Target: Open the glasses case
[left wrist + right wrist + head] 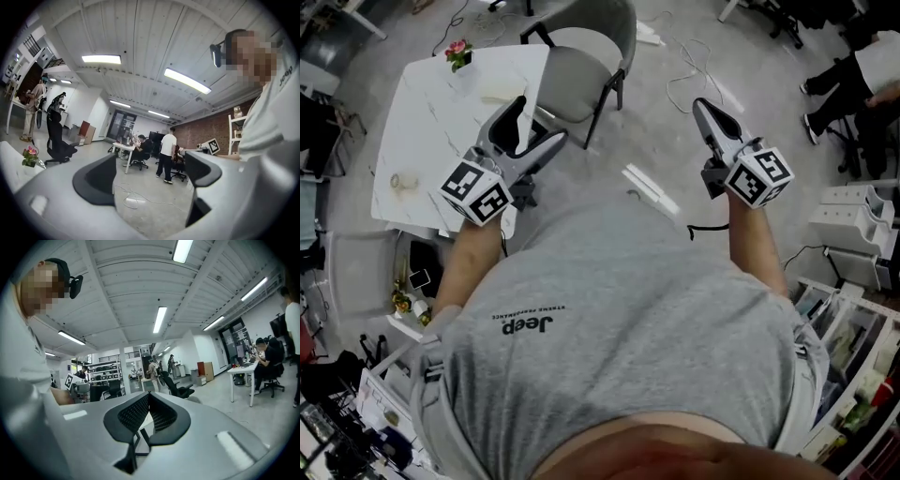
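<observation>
L gripper (540, 122) is held up in front of the person's grey shirt (619, 309), jaws wide apart w/ nothing btwn them; only floor & the far office show thru the gap. R gripper (703, 108) is raised at right, jaws pressed together, holding nothing. White table (422, 122) sits far left w/ flowers (457, 52) at the far corner, a tape roll (398, 181) near the left edge & a pale flat item (502, 94) on the right side. Can't tell if that's the glasses case. Grey chair (581, 66) is just right of the table.
</observation>
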Demonstrator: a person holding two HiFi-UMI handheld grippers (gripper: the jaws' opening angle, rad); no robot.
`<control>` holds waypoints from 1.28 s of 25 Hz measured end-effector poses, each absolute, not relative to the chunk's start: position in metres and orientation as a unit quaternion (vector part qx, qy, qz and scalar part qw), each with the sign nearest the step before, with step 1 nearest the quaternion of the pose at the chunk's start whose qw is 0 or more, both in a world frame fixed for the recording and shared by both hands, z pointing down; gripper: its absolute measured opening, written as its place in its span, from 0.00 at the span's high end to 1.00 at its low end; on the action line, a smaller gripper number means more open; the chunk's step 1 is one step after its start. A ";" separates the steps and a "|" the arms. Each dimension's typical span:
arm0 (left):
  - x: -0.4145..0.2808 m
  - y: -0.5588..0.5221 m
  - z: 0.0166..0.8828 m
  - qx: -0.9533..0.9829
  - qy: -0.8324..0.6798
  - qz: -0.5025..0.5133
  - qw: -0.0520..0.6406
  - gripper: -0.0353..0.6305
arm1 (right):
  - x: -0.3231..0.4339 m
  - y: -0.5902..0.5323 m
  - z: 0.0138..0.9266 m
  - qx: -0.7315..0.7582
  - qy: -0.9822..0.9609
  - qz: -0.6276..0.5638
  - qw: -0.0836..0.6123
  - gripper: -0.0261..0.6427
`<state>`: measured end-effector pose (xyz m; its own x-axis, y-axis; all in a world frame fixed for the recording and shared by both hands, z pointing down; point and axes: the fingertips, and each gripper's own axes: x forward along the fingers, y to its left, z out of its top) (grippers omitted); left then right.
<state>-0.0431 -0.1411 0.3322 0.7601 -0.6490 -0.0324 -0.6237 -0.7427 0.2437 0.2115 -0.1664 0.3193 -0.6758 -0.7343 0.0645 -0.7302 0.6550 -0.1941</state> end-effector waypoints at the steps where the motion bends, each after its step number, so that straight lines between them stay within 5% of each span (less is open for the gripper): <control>1: -0.031 -0.155 0.332 0.931 -0.344 -0.059 0.111 0.21 | 0.219 -0.184 0.317 -0.394 0.914 -0.101 0.009 0.95; 13: 0.045 -0.277 0.340 0.923 -0.363 -0.036 0.124 0.21 | 0.262 -0.327 0.321 -0.344 0.933 -0.108 0.003 0.95; 32: -0.046 -0.391 0.350 0.951 -0.295 -0.014 0.096 0.21 | 0.180 -0.398 0.307 -0.417 0.904 -0.094 -0.016 0.95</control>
<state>-0.0464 -0.3906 0.3501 0.8253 -0.5639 0.0300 -0.5585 -0.8073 0.1903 0.1798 -0.3981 0.3072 -0.6521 -0.7506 0.1063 -0.7565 0.6351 -0.1563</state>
